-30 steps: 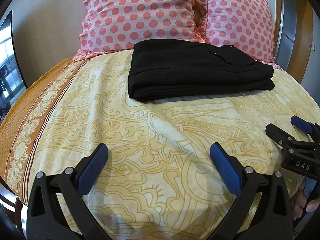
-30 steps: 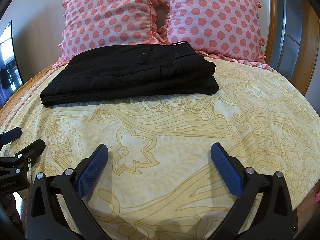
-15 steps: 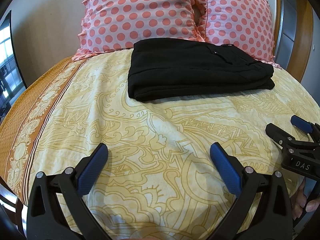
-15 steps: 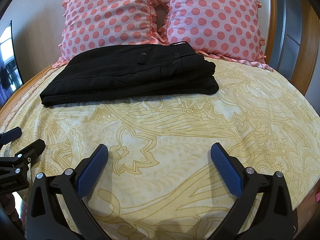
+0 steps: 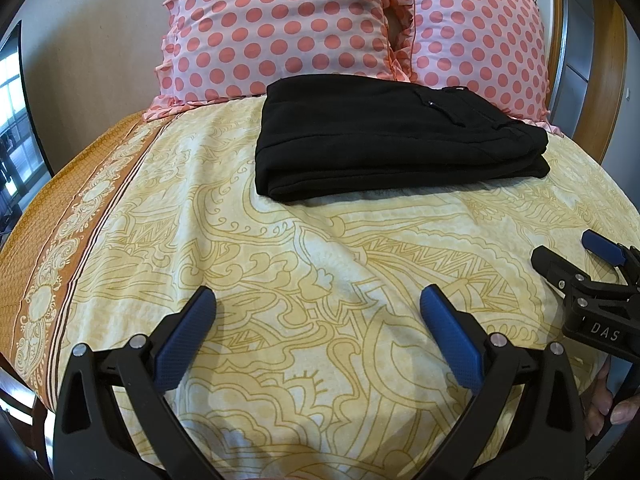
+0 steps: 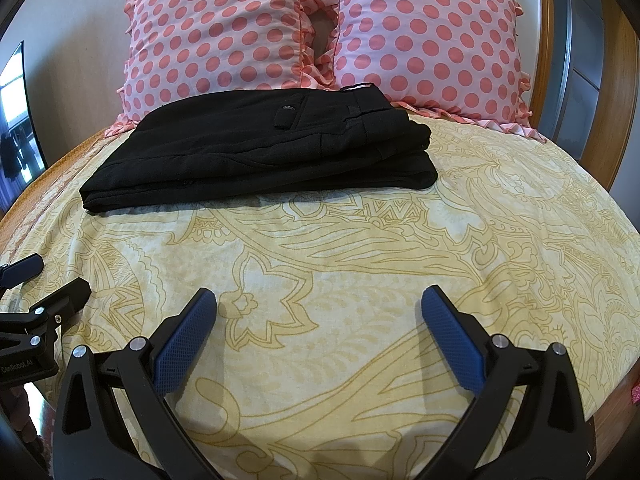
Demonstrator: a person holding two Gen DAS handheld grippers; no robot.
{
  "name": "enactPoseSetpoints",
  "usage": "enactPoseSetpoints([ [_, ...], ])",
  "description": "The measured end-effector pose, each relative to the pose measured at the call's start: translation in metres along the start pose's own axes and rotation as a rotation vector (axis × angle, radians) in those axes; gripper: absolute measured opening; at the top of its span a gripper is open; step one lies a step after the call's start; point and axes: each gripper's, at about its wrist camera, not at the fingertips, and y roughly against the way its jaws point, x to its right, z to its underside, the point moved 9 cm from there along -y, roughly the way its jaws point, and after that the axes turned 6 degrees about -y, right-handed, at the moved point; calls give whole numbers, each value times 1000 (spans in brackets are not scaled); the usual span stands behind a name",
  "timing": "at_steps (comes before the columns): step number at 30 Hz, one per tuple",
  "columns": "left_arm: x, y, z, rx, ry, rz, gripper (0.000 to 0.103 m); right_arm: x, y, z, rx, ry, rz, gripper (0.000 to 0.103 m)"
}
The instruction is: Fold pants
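The black pants (image 5: 384, 136) lie folded in a flat rectangle on the yellow patterned bedspread (image 5: 304, 248), just in front of the pillows; they also show in the right wrist view (image 6: 264, 152), with the back pocket and waistband on top. My left gripper (image 5: 318, 304) is open and empty, well short of the pants, above the bedspread. My right gripper (image 6: 318, 304) is open and empty, also short of the pants. In the left wrist view the right gripper (image 5: 572, 252) shows at the right edge. In the right wrist view the left gripper (image 6: 52, 280) shows at the left edge.
Two pink polka-dot pillows (image 6: 224, 28) (image 6: 424, 32) lean against the wall behind the pants. A wooden bed frame (image 6: 624, 92) rises at the right. An orange border (image 5: 72, 216) runs along the bedspread's left side. A window (image 5: 12, 120) is at the far left.
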Motion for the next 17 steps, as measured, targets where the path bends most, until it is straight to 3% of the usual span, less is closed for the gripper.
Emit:
enactPoseSetpoints([
  [17,-1,0,2,7,-10,6,101,0,0,0,0,0,0,102],
])
